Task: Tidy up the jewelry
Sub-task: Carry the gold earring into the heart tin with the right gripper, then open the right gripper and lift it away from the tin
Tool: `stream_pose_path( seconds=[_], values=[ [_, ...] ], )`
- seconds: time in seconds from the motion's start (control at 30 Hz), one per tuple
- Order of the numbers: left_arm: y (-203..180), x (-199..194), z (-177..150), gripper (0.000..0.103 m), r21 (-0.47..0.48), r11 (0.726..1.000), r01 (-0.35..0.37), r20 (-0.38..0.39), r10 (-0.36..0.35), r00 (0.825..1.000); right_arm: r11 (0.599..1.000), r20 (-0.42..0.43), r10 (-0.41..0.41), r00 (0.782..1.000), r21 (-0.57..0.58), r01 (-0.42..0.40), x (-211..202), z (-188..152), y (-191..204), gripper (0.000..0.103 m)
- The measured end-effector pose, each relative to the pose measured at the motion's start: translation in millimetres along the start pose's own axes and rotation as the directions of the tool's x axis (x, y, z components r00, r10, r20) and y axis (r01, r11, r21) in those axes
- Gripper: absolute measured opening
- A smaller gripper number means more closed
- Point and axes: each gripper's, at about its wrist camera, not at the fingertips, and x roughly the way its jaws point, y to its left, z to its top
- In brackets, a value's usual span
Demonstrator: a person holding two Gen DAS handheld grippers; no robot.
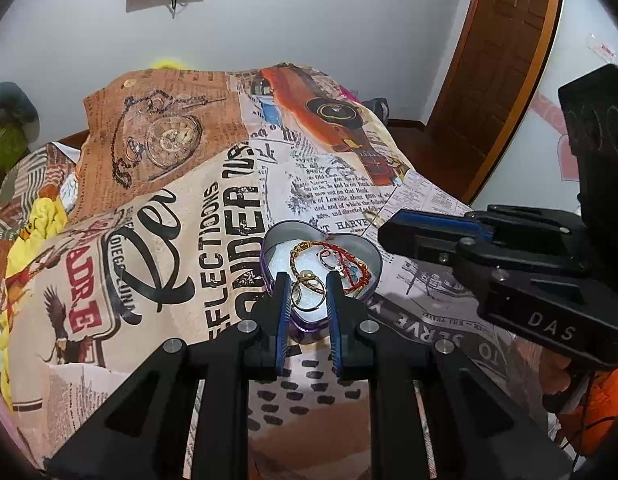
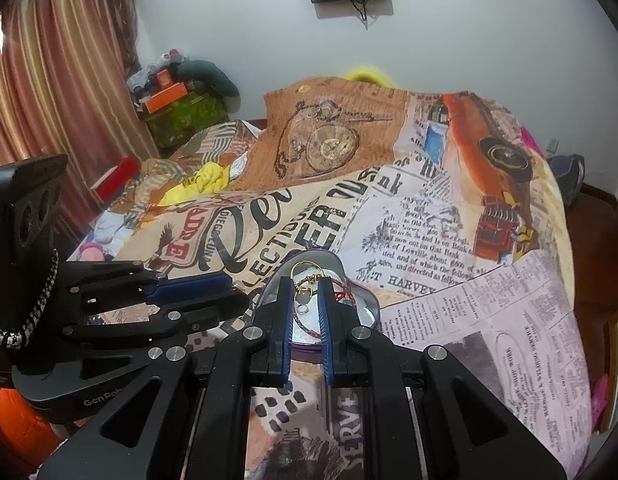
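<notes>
A purple heart-shaped tin (image 1: 361,250) (image 2: 368,312) sits on the printed cloth. In it lie a red cord bracelet (image 1: 351,264), a braided gold bracelet (image 1: 295,258) and a small silver ring (image 2: 301,310). My left gripper (image 1: 307,280) hovers over the tin's near tip, shut on a thin gold hoop (image 1: 305,279); from the right wrist it comes in at the left (image 2: 245,296). My right gripper (image 2: 305,280) hangs above the tin, shut on another gold hoop (image 2: 309,278). In the left wrist view its tip (image 1: 383,232) is right of the tin, with a gold sliver sticking out.
The newspaper-print cloth (image 1: 181,208) drapes a raised surface and falls away at the right edge (image 2: 565,280). Yellow fabric (image 2: 207,184) and clutter lie at the left by a curtain (image 2: 49,80). A wooden door (image 1: 497,60) stands at the back right.
</notes>
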Motion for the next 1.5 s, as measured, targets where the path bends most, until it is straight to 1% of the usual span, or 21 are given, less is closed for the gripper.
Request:
stream_pose_path(
  seconds=[0.33, 0.6, 0.8, 0.93, 1.1, 1.2, 1.27, 1.3, 1.5],
  values=[
    [3, 21, -1, 0.016, -0.003, 1.000, 0.016, -0.037, -0.016, 0.999, 1.000, -0.065, 0.028, 0.997, 0.016, -0.027, 27, -6, -11, 0.011],
    [2, 29, 0, 0.016, 0.000, 1.000, 0.023, -0.054, -0.023, 0.998, 0.999, -0.104, 0.033, 0.994, 0.003, -0.033, 37, -9, -16, 0.011],
    [4, 30, 1, 0.016, -0.008, 1.000, 0.025, -0.057, -0.026, 0.998, 0.999, -0.117, 0.030, 0.993, -0.012, -0.031, 40, -11, -13, 0.011],
    [4, 27, 1, 0.016, -0.004, 1.000, 0.014, -0.048, -0.014, 0.999, 0.999, -0.115, 0.012, 0.993, -0.031, -0.015, 39, -10, -11, 0.011],
    [9, 19, 3, 0.016, -0.025, 1.000, 0.006, -0.035, -0.007, 0.999, 0.999, -0.118, -0.003, 0.993, -0.044, -0.002, 36, -7, -9, 0.011],
    [12, 10, 5, 0.016, -0.036, 0.999, 0.000, -0.019, -0.001, 1.000, 0.999, -0.122, -0.013, 0.992, -0.044, 0.008, 35, -5, -8, 0.016],
    [14, 3, 7, 0.016, -0.041, 0.999, -0.008, -0.007, 0.008, 1.000, 0.999, -0.115, -0.020, 0.993, -0.043, 0.015, 32, -3, -7, 0.027],
    [14, 0, 8, 0.016, -0.043, 0.999, -0.012, -0.001, 0.012, 1.000, 0.999, -0.110, -0.022, 0.994, -0.044, 0.017, 31, -3, -7, 0.029],
    [14, -24, 14, 0.016, -0.052, 0.998, -0.039, 0.043, 0.041, 0.998, 0.998, -0.059, -0.045, 0.997, -0.052, 0.042, 7, 5, 1, 0.030]
  ],
)
